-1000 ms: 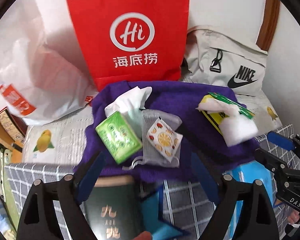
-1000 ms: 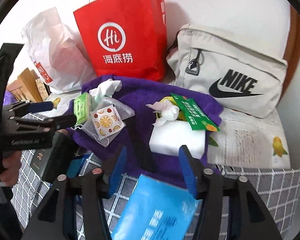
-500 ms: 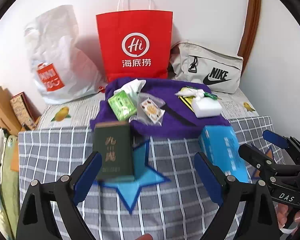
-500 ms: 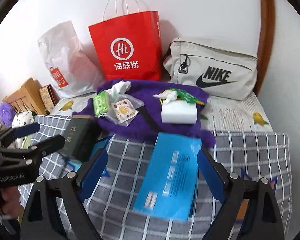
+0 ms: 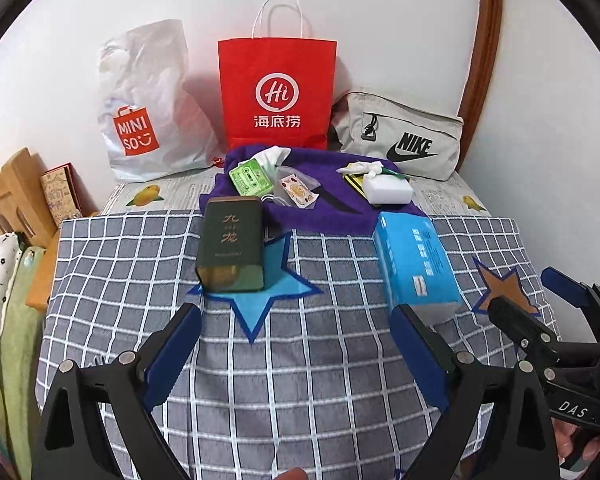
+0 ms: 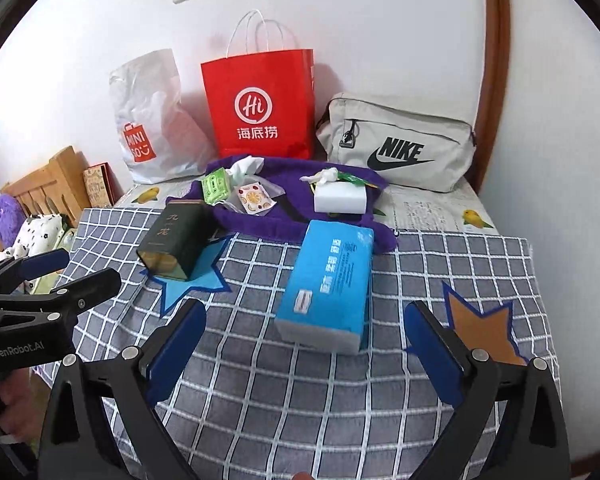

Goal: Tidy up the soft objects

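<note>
Because it is a soft, light pack that will dent under pressure, the tissue pack [image 6: 326, 280] on the checked table [image 6: 300, 400] is best pinched across its long sides; both the left gripper [image 5: 296, 356] and right gripper [image 6: 306, 344] hang released, empty, near it.

bed, checked cover [image 5: 300, 360] | on it: dark tin [image 5: 230, 246]; blue tissue pack [image 5: 416, 262]; purple towel [image 5: 328, 184], perhaps
</note>
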`<state>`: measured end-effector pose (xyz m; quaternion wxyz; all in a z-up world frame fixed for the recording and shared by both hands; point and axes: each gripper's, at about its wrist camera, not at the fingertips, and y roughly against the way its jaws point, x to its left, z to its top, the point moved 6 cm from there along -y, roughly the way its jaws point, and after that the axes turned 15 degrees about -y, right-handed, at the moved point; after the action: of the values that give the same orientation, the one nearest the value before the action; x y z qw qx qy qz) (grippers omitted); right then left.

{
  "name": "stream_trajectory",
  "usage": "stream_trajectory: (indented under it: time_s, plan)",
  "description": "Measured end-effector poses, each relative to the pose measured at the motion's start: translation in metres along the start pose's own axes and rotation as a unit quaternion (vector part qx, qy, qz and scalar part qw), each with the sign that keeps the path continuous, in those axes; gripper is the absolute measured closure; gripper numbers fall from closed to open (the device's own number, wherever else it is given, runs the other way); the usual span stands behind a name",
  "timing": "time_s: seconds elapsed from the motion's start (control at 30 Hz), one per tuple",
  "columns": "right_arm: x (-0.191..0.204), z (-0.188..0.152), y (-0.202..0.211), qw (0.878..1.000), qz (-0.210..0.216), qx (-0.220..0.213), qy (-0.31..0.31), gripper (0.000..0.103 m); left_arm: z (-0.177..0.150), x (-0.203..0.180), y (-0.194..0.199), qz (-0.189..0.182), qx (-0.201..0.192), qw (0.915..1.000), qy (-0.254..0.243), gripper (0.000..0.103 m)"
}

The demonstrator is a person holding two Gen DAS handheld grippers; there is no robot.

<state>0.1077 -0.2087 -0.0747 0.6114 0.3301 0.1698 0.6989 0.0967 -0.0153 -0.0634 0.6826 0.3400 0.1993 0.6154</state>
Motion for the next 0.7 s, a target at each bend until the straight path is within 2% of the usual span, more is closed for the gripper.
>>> stream_trajectory:
  time_s: [0.43,0.7]
  plan:
    - [-0.015,-0.020,0.046,0.999,0.018,-0.023,-0.018,0.005,-0.019,-0.018,0.038,0.014,-0.012,0.9998,0.006,0.007]
    - [-0.017,-0.029,0.060,0.999,0.021,-0.033,-0.014,0.005,-0.019,-0.032,0.055,0.012,-0.029,0.9994,-0.016,0.007]
